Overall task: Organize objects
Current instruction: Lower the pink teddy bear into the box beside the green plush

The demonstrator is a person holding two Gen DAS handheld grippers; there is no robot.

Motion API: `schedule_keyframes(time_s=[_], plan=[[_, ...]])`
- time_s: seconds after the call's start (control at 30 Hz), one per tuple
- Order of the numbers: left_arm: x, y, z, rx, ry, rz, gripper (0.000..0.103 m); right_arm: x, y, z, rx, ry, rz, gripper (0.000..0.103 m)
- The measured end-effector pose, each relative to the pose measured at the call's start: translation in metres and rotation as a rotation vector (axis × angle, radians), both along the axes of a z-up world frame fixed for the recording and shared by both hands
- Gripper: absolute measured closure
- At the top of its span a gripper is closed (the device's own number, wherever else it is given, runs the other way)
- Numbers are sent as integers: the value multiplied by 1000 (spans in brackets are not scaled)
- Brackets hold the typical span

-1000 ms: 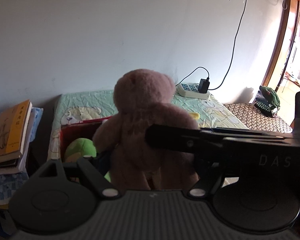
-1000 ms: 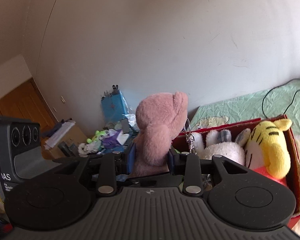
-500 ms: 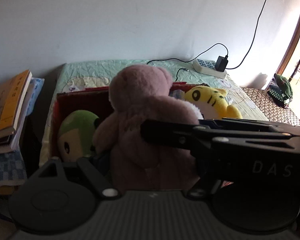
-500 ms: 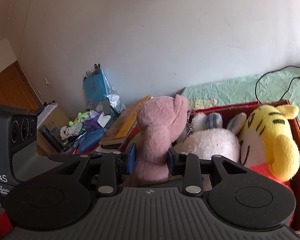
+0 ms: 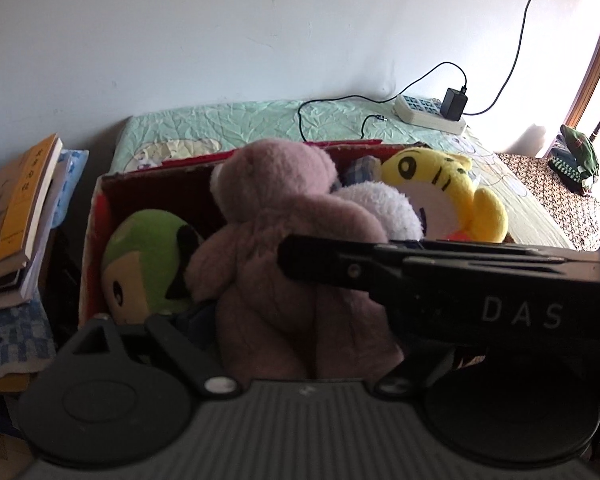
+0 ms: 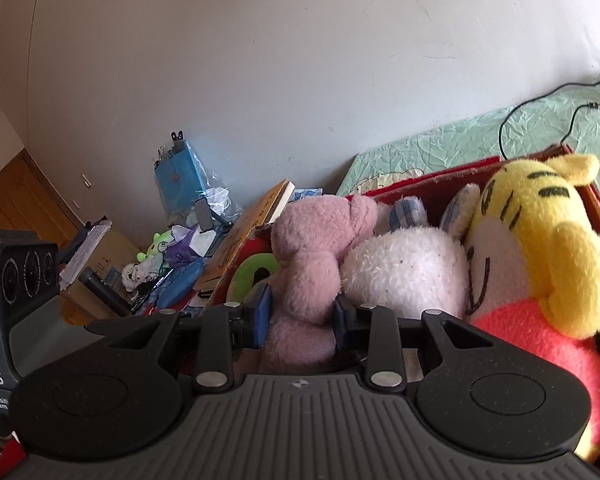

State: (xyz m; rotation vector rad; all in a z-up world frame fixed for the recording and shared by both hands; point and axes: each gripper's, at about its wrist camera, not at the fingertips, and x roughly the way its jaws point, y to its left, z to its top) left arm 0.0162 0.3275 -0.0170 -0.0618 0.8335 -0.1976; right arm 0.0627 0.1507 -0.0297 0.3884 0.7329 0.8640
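A pink plush bear (image 5: 284, 248) is held upright at the near side of a red cardboard box (image 5: 100, 200). My right gripper (image 6: 302, 314) is shut on the bear's (image 6: 312, 264) lower body with its blue pads. My left gripper (image 5: 300, 344) is around the bear's legs; its right finger is hidden behind the right gripper's body (image 5: 460, 292). In the box (image 6: 596, 208) sit a green plush (image 5: 148, 260), a white plush (image 6: 404, 268) and a yellow tiger plush (image 6: 540, 240).
The box stands on a green bedsheet (image 5: 240, 124). A stack of books (image 5: 16, 216) lies left of the box. A power strip with a charger (image 5: 432, 112) and cable lies at the back right. Cluttered small items (image 6: 168, 256) sit left in the right wrist view.
Both grippers have carried the pink bear down and forward, from above the box to low between the green and white plush. The grip on the bear has not changed.
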Motion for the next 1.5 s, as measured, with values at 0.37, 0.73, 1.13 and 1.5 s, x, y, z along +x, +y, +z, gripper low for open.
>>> schedule_keyframes(time_s=[0.37,0.73,1.13,1.5], plan=[[4,-4,-6,22,19,-7,11,-2,-3,-5,33,33,-17,71],[7,-10,-9,67,28,3,9,-3,-6,-8,48,38,-25,70],[7,-16,-14,107,21,10,8,-3,-10,-12,52,13,-26,69],[6,-20,-18,128,16,3,8,-2,-11,-11,50,3,-25,68]])
